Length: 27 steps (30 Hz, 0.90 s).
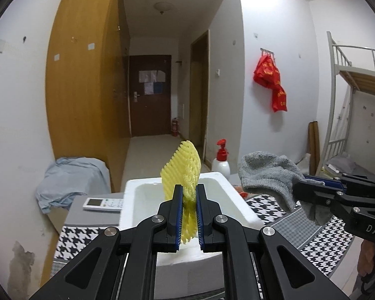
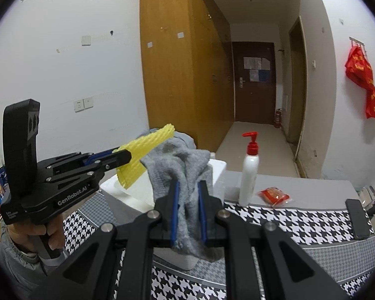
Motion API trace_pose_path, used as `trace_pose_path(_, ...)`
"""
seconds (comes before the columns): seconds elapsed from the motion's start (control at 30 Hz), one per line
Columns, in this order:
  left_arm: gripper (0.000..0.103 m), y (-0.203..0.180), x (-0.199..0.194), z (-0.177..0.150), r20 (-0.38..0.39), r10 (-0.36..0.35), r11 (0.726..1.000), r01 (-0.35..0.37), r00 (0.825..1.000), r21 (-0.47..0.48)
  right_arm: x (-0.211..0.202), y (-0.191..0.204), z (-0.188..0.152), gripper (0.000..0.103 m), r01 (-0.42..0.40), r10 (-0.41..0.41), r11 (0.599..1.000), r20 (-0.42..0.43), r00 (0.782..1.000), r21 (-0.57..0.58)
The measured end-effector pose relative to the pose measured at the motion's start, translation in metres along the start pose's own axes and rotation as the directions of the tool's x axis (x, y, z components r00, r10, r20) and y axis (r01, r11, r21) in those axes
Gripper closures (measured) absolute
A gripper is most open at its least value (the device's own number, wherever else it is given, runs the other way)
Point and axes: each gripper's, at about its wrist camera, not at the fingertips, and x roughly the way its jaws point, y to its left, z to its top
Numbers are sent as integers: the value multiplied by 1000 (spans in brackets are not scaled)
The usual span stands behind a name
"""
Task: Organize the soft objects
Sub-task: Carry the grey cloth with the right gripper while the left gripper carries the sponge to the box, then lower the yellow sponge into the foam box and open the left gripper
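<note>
My left gripper [image 1: 189, 192] is shut on a yellow foam net sleeve [image 1: 181, 167] and holds it upright above the white foam box [image 1: 137, 187]. It also shows in the right wrist view [image 2: 127, 156] with the sleeve [image 2: 142, 155]. My right gripper [image 2: 188, 187] is shut on a grey knitted sock [image 2: 182, 165], held above the box's right side [image 2: 218, 170]. In the left wrist view the sock [image 1: 267, 172] hangs from the right gripper [image 1: 302, 182] at the right.
The box stands on a houndstooth-patterned table [image 2: 300, 222]. A white pump bottle with a red top [image 2: 248, 172] and a red packet [image 2: 275, 196] sit to the right. A white remote [image 1: 103, 203] lies left of the box. A blue cloth [image 1: 70, 180] is draped behind.
</note>
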Motion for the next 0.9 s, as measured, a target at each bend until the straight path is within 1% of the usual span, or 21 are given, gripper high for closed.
trace_pose_path(0.13,93,-1,7,1,-13,-2,1000,2,1000,-2,0,-3,0,85,12,-12,1000,-1,1000,9)
trace_pose_path(0.23,93,0,14,0,-28,26,1000,-26,999,3,1,-5,0,85,15,-15,1000,-5,1000,11)
trace_pose_path(0.3,92,2,20,1,-38,37,999,-37,999,-10,2,-7,-1,85,16,-16,1000,-7,1000,15)
trace_pose_path(0.37,91,5,24,2,-42,40,999,-40,998,-9,2,-9,-1,85,20,-20,1000,-9,1000,17)
trace_pose_path(0.4,88,6,27,2,-50,39,999,-39,998,-9,2,-9,-1,85,22,-22,1000,-9,1000,19)
trace_pose_path(0.47,67,7,30,0,-56,50,999,-50,997,-6,1,-10,-1,85,26,-26,999,-6,1000,24)
trace_pose_path(0.5,36,7,30,0,-56,61,998,-62,997,-7,0,-10,-1,85,29,-29,999,-6,1000,25)
trace_pose_path(0.53,7,8,30,-1,-51,83,996,-84,995,-10,0,-11,-1,85,34,-33,999,-6,999,25)
trace_pose_path(0.57,1,8,29,0,-37,94,995,-95,995,-15,0,-11,-1,85,38,-38,999,-5,999,22)
trace_pose_path(0.6,1,8,24,0,-8,113,993,-114,994,-18,0,-11,-1,85,44,-44,999,-5,999,20)
trace_pose_path(0.73,1,8,22,-1,-2,139,990,-139,990,7,2,-13,-2,85,45,-45,999,-10,999,23)
trace_pose_path(0.9,1,9,11,-4,7,133,991,-133,991,7,5,-13,-2,85,36,-36,999,-16,999,24)
